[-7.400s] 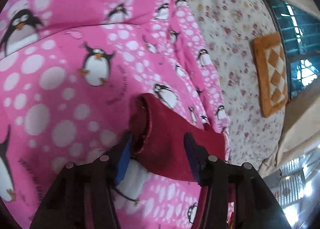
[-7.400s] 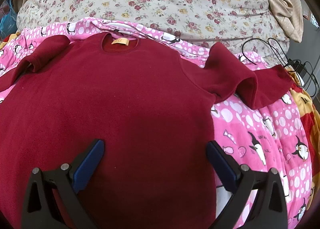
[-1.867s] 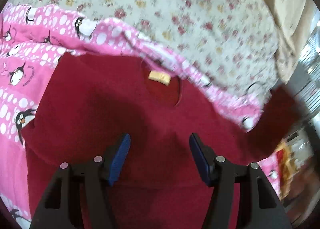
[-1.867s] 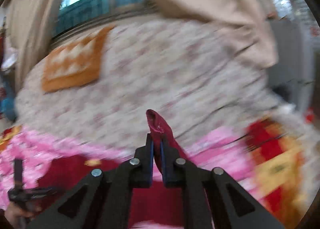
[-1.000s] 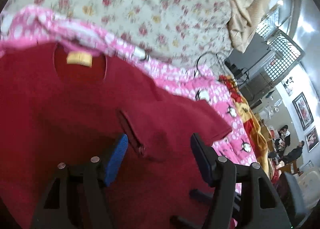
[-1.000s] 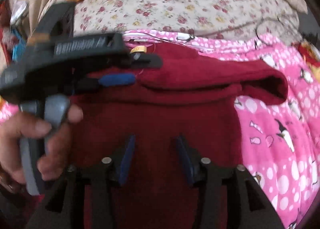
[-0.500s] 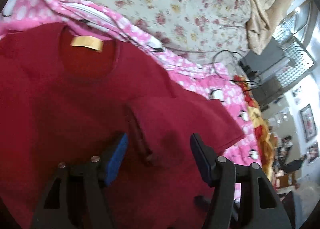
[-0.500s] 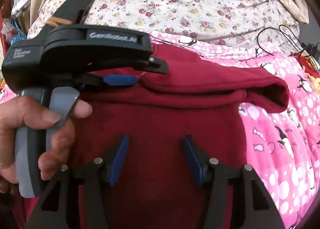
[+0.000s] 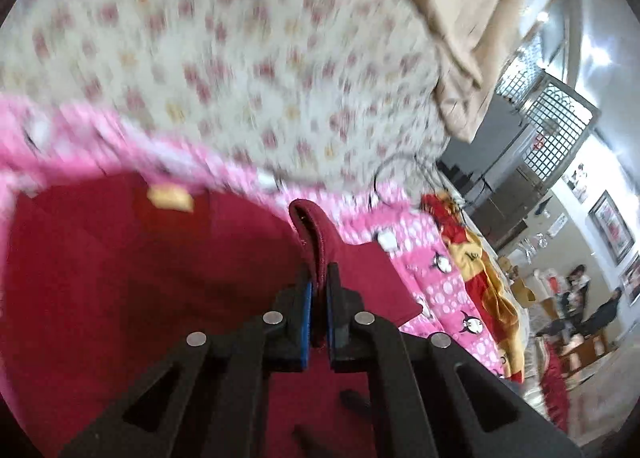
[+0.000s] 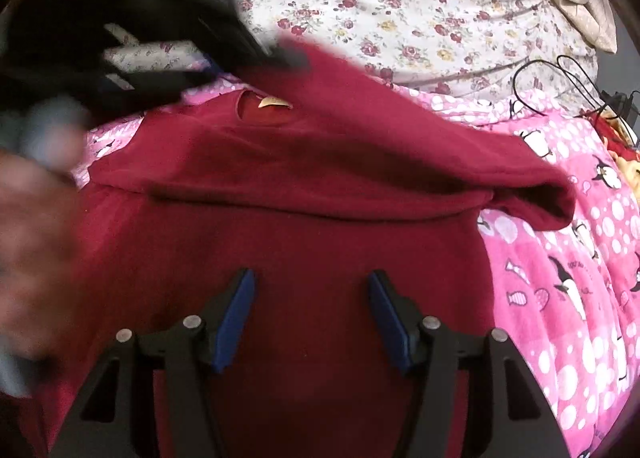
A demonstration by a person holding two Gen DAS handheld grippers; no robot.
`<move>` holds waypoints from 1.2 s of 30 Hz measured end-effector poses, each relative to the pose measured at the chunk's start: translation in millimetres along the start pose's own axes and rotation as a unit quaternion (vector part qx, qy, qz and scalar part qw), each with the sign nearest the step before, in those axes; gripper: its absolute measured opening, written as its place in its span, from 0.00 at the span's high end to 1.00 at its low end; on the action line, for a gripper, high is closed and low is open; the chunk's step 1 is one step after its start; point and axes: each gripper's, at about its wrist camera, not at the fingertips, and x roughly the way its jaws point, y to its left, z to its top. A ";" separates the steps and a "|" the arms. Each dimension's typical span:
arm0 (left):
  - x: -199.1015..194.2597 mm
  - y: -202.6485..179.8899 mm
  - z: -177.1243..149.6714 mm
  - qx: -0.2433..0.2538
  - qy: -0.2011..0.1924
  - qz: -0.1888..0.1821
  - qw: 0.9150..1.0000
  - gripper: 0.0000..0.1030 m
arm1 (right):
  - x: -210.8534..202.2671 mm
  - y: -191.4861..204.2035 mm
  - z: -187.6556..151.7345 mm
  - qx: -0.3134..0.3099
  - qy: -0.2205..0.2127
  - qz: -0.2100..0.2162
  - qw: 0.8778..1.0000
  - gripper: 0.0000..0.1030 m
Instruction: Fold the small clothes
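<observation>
Hovering with jaws apart over the body of the dark red sweater (image 10: 320,258), the right tongs (image 10: 311,316) grasp nothing. The left tongs (image 9: 318,312) are clenched on the sleeve cuff (image 9: 310,230), lifted above the sweater. Sweater lies on a pink penguin blanket (image 10: 560,278) over the flowered bed sheet (image 10: 420,10).

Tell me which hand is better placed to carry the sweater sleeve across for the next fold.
Left. Its tool is shut on the sleeve cuff and holds it above the maroon sweater. The right tool is open and hovers over the sweater body, gripping nothing.
</observation>
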 end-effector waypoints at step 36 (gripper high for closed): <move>-44.3 104.9 -14.1 -0.015 -0.019 0.289 0.957 1.00 | -17.8 -46.3 73.9 0.005 -0.084 -0.006 0.996 0.86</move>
